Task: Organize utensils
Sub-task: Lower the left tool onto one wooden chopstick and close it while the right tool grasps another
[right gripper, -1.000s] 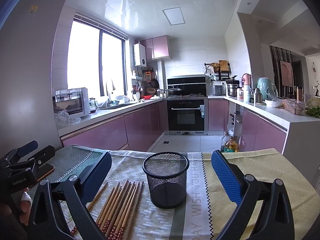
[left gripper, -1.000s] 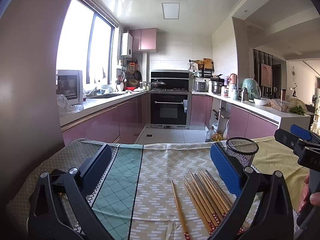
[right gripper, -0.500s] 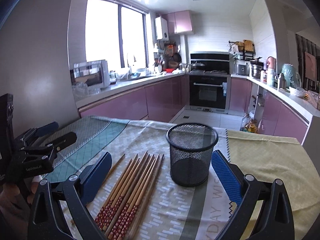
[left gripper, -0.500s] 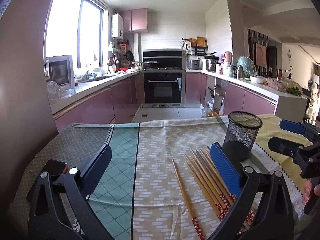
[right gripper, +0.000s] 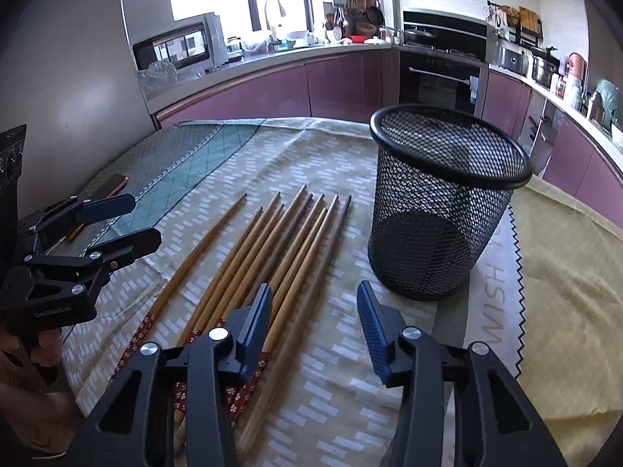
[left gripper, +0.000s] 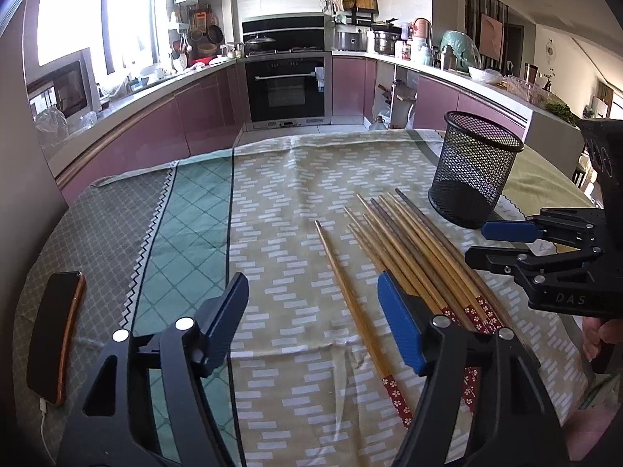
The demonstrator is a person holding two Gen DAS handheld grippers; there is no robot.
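Several wooden chopsticks (left gripper: 412,249) with red patterned ends lie side by side on the tablecloth, also in the right wrist view (right gripper: 272,257). One chopstick (left gripper: 356,307) lies apart to their left. A black mesh holder (left gripper: 469,169) stands upright and empty beyond them; it also shows in the right wrist view (right gripper: 440,202). My left gripper (left gripper: 315,323) is open and empty, low over the single chopstick. My right gripper (right gripper: 315,323) is open and empty over the bundle's near ends; it also shows in the left wrist view (left gripper: 502,245).
A phone (left gripper: 54,334) with a white cable lies at the table's left edge. The patterned tablecloth (left gripper: 292,194) covers the table, with a yellow cloth (right gripper: 564,311) on the right. Kitchen counters and an oven stand behind.
Both grippers have tilted down and moved closer to the table. The left one now hangs over the single chopstick, the right one over the bundle.
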